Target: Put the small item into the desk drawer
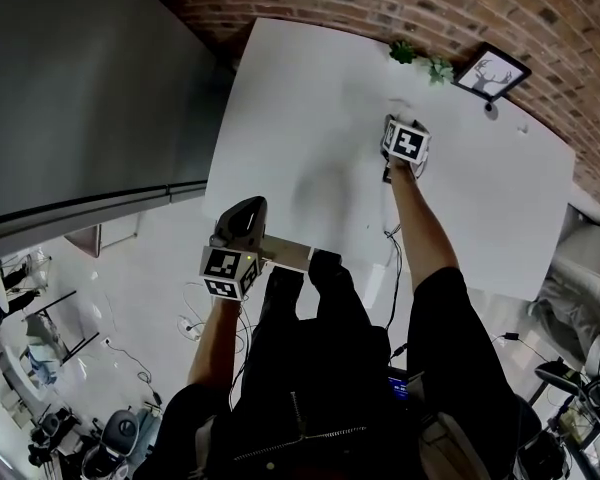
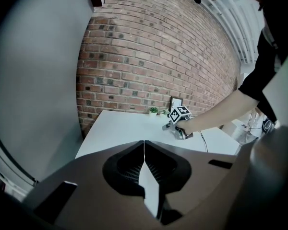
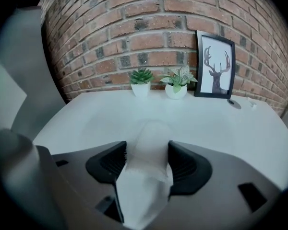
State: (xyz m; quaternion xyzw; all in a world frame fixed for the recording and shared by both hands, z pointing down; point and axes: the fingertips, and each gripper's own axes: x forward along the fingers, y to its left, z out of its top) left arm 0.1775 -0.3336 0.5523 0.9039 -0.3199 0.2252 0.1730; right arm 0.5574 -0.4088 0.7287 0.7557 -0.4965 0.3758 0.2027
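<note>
the right gripper [image 3: 146, 163] reaches down to the middle of the white desk [image 1: 310, 98], its jaws set wide and pinching the small item [image 3: 151, 138], a pale rounded thing lying on the desktop (its outline is soft with blur) that fills the gap from pad to pad. beyond it, at the far edge against the brick wall [image 3: 149, 28], stand two small potted plants [image 3: 141, 76] and, to their right, a framed deer picture [image 3: 214, 66]. the left gripper [image 2: 144, 164] hangs at the desk's near left edge, well apart, jaws pressed together on nothing.
</note>
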